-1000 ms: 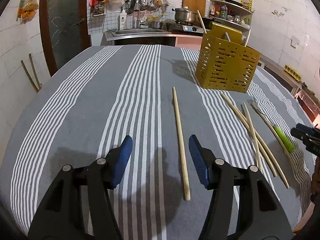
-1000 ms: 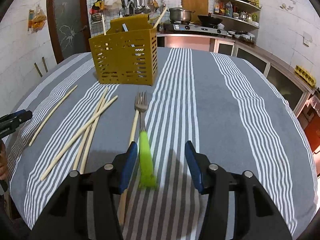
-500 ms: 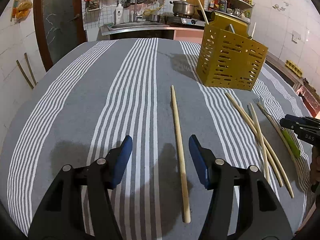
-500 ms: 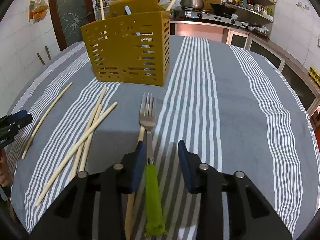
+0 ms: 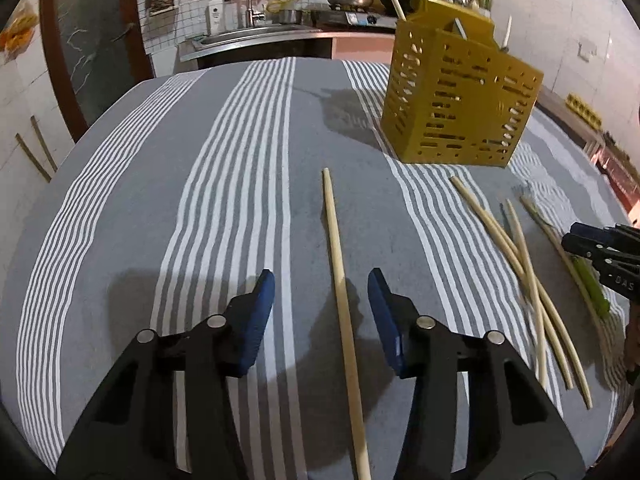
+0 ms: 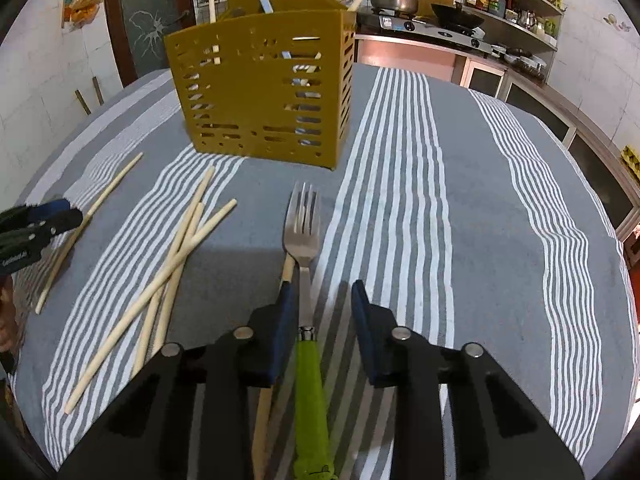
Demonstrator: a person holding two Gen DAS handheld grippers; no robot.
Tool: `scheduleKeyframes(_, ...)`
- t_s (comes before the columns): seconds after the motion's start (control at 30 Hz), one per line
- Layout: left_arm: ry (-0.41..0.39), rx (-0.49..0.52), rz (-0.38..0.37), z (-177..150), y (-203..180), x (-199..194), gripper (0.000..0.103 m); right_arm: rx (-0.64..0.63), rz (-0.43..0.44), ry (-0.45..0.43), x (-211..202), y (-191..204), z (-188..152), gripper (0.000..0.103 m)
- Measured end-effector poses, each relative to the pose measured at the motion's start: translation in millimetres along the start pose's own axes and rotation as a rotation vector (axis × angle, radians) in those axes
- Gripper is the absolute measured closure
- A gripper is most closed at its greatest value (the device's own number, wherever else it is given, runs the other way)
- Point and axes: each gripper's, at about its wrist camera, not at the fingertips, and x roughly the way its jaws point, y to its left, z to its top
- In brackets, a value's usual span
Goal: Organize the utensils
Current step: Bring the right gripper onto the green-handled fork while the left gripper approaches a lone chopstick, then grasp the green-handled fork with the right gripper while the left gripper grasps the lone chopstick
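Between the right gripper (image 6: 325, 304)'s closing fingers lies the green-handled fork (image 6: 306, 296), not yet pinched. A chopstick (image 6: 286, 270) crowds its left side and could get caught too. Left gripper (image 5: 321, 298) is closing around a lone chopstick (image 5: 339, 280) on the striped worktop (image 5: 200, 200); yellow utensil basket (image 6: 260, 92) waits beyond.

At the bottom edge of the left wrist view, we lose the lone chopstick (image 5: 340, 280). The right gripper (image 6: 325, 308) hides a second chopstick (image 6: 287, 270); the caddy (image 6: 260, 92) contents we cannot identify.
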Motion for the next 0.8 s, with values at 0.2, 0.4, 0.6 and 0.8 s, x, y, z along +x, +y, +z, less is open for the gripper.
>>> scheduleKeyframes(0.2, 0.048, 0.043, 0.017, 9.2, -7.7, 20.1, 0.061, -0.019, -0.032, 0.028, 10.0, 2.3, 6.7, 0.077)
scheduleKeyframes(0.4, 0.087, 0.040, 0.001, 19.8, -7.6, 34.7, 0.061, -0.035, -0.016, 0.081, 22.6, 7.2, 20.0, 0.078)
scheduleKeyframes(0.6, 0.113, 0.061, 0.003, 26.9, -11.2, 43.0, 0.066, -0.009, 0.035, 0.140, 29.8, 3.4, 24.9, 0.084)
scheduleKeyframes(0.8, 0.112, 0.082, -0.002, 29.0, -19.0, 43.0, 0.084, -0.006, 0.061, 0.149, 28.4, 7.7, 21.7, 0.097)
